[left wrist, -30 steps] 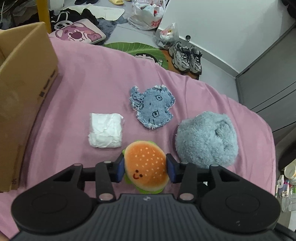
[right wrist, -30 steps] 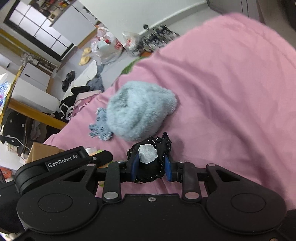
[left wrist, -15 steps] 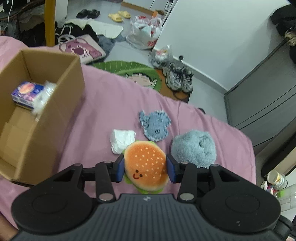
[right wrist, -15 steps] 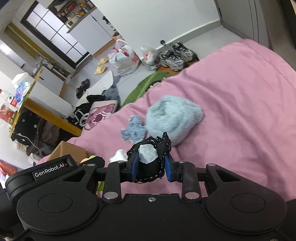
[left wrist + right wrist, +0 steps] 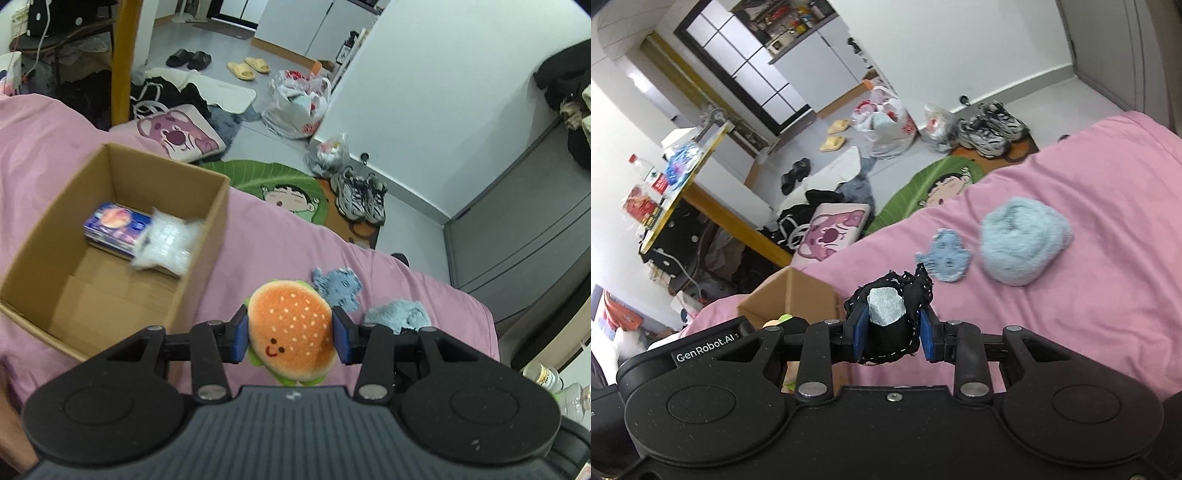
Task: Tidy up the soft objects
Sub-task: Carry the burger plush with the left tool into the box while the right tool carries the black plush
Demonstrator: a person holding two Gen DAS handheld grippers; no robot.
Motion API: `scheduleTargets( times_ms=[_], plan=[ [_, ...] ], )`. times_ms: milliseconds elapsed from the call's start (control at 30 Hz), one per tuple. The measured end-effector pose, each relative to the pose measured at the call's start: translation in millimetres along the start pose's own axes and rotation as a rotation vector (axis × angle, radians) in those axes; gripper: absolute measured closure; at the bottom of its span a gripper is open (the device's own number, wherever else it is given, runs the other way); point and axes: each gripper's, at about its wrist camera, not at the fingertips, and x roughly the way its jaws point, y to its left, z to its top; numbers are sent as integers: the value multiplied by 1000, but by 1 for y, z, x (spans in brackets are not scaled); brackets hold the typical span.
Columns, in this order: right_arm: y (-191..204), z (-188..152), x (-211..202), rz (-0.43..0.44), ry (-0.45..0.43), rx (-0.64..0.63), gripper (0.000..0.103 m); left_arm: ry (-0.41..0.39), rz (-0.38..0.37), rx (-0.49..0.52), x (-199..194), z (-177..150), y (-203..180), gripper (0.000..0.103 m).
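Both grippers clamp: left gripper (image 5: 290, 334) on burger plush (image 5: 291, 332) beside cardboard box (image 5: 207, 236), right gripper (image 5: 890, 332) on black pouch (image 5: 892, 319).

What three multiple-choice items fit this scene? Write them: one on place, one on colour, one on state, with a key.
1. Where does the cardboard box sit?
A. on the pink bed
B. on the floor
C. on a desk

2. What colour is the fluffy ball?
A. red
B. light blue
C. yellow

3. What does the left gripper do?
A. stands open
B. grips the burger plush
C. grips a shoe

Key: A, pink cover surrounds the box; B, its fur is pale blue; B, both pads press the plush.
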Motion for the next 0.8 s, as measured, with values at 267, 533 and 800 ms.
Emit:
scheduleTargets(
  times_ms=[267, 533, 800],
  plan=[
    [38, -17, 3, 23, 3, -48, 74, -45, 12, -26, -28, 13, 41, 59],
    [70, -29, 6, 39, 2, -97, 74, -76, 33, -45, -42, 23, 73, 59],
    [97, -39, 16, 53, 10, -135, 74, -98, 55, -62, -46, 34, 106, 59]
  ],
)
